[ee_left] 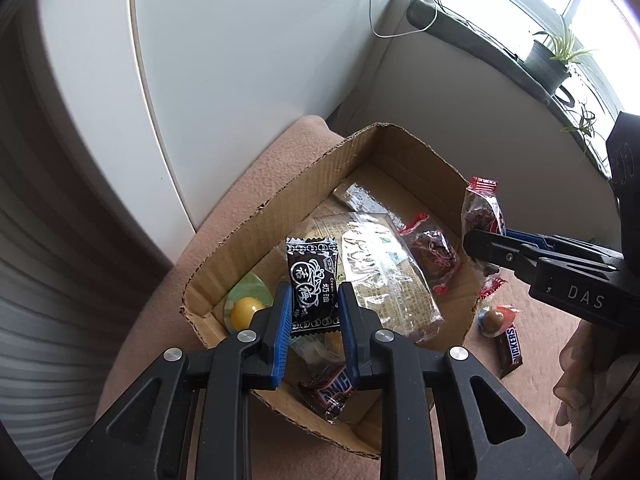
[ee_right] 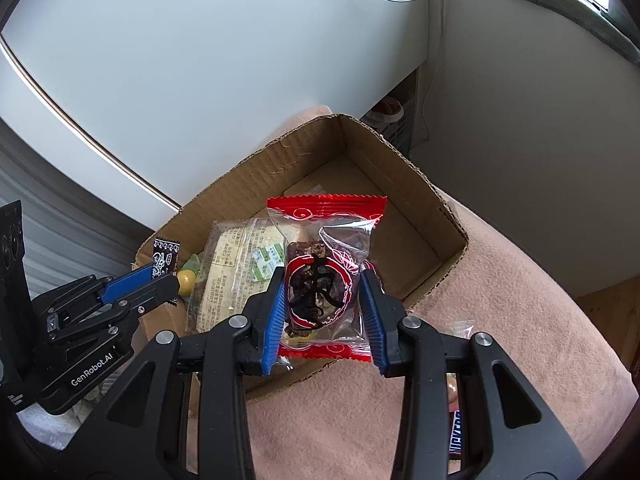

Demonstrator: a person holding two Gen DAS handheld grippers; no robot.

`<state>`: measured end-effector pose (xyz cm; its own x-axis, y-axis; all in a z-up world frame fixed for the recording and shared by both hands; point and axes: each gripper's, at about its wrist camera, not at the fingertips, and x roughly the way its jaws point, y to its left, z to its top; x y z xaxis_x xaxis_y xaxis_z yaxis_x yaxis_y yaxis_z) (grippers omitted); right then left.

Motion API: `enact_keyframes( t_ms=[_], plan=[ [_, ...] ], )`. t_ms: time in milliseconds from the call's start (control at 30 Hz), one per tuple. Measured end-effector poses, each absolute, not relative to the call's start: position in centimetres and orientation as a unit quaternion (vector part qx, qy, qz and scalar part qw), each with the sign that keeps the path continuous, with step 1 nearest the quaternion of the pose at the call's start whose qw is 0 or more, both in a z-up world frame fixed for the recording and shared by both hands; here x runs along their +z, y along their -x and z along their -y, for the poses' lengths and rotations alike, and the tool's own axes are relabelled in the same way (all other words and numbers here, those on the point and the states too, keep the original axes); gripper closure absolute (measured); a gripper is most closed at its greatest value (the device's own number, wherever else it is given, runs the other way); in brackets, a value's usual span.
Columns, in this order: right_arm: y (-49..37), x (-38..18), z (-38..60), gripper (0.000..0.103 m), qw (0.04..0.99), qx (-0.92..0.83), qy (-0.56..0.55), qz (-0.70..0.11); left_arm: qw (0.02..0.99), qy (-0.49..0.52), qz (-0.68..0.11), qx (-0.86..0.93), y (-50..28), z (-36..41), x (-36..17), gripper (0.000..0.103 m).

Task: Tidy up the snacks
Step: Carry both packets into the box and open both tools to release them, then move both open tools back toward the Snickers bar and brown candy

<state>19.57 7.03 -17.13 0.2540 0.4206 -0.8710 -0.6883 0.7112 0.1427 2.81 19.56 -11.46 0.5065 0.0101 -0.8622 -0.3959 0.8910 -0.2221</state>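
A shallow cardboard box sits on a pink fleece seat. My left gripper is shut on a black plum candy packet and holds it above the box's near left part; both also show in the right wrist view. My right gripper is shut on a red-edged clear date snack packet, held over the box's near right rim; the packet shows in the left wrist view. Inside the box lie a clear biscuit pack, a second date packet, a Snickers bar and a yellow jelly cup.
On the pink seat right of the box lie a Snickers bar and a round wrapped candy. A white panel and grey wall stand behind the box. A windowsill with a potted plant is at the far right.
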Motion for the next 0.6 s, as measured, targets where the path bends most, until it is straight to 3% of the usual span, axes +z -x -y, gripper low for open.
enact_keyframes(
  t_ms=[167,233,300,367,600],
  plan=[
    [-19.6,-16.9,-7.2,0.061,0.779,0.358,0.143,-0.494,0.842,0.201,-0.485,0.123,-2.9,-19.8,-11.5,0.082],
    [-19.6,-16.5,-7.0,0.044,0.784,0.355,0.144,-0.488,0.839,0.204,-0.489,0.125,-3.0,-20.0,-11.7,0.075],
    [-19.7,-16.1,-6.7,0.021,0.790,0.352,0.138,-0.483,0.837,0.206,-0.492,0.127,-3.2,-19.9,-11.8,0.052],
    [-19.9,-15.7,-6.3,0.017,0.792,0.351,0.132,-0.481,0.838,0.200,-0.491,0.130,-3.2,-19.7,-11.7,0.051],
    [-20.3,-14.9,-4.6,0.016,0.798,0.343,0.124,-0.480,0.838,0.199,-0.491,0.128,-3.3,-19.4,-11.7,0.051]
  ],
)
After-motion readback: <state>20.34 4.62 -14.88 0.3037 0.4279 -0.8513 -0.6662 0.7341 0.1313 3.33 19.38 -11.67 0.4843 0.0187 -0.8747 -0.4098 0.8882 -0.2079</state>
